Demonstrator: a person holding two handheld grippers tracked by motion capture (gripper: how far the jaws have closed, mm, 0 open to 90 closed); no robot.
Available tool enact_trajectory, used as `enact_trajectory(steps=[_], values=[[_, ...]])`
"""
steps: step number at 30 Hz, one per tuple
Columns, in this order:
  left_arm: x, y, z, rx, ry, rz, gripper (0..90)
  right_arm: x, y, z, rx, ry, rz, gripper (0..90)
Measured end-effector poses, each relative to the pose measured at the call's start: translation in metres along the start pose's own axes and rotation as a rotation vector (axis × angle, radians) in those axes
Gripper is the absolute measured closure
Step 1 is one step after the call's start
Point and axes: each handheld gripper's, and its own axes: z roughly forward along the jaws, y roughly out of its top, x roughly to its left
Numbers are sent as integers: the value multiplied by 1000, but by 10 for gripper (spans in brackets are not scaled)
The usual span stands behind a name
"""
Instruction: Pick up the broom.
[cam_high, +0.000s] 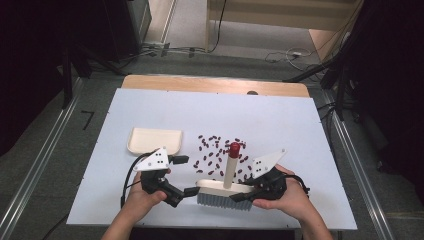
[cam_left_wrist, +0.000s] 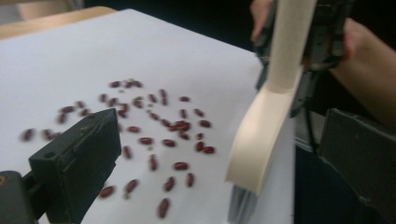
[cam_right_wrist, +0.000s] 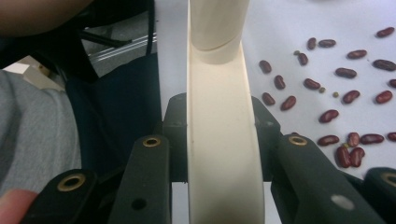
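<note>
Table (cam_high: 150, 107) under white sheet: cream tray (cam_high: 154, 140) rear left, brush (cam_high: 225, 192) upright at near edge, beans (cam_high: 217, 152) strewn between. Right gripper (cam_high: 239, 196) pinching brush head; left gripper (cam_high: 186, 192) spread, empty, just beside brush's free end. For clean sweep: bristles flat, short strokes toward tray.

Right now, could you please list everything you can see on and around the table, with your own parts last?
Table sheet: one, white, covering the wooden tabletop.
Beans: several dozen, dark red, scattered mid-table behind the brush.
Dustpan: one, cream, left of the beans.
Brush: one, cream with red-tipped handle and grey bristles, near edge, upright.
Cables: several, on the floor beyond the table.
Left gripper: black, open, beside the brush's left end.
Right gripper: black, shut on the brush head.
Hands: two, at the near edge.
</note>
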Motion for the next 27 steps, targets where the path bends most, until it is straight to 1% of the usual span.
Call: enact_trajectory(steps=[3, 5, 6, 7, 8, 10, 13, 15, 16, 17, 19, 27], values=[[6, -2, -10, -26, 58, -12, 0, -1, -1, 2, 9, -10, 4, 653], [10, -4, -16, -44, 88, -22, 0, -3, -2, 3, 15, -12, 9, 653], [13, -5, -20, -53, 113, -26, 0, -3, -2, 4, 15, -17, 15, 652], [15, -6, -24, -57, 127, -26, 0, -4, -3, 5, 15, -18, 21, 652], [16, -7, -26, -60, 139, -29, 0, -5, -3, 6, 14, -19, 16, 653], [20, -9, -32, -71, 167, -38, 0, -6, -4, 8, 18, -26, 35, 653], [26, -14, -42, -90, 191, -60, 0, -10, -7, 10, 19, -28, 42, 653], [29, -15, -45, -95, 208, -67, 0, -12, -8, 12, 20, -29, 55, 652], [30, -16, -47, -99, 213, -71, 0, -13, -9, 12, 19, -31, 51, 653], [32, -17, -49, -102, 223, -78, 0, -14, -10, 12, 16, -29, 57, 652], [33, -19, -52, -105, 232, -79, 0, -16, -11, 12, 12, -30, 64, 652], [37, -25, -51, -102, 253, -97, 0, -21, -15, 11, 4, -42, 79, 652]])
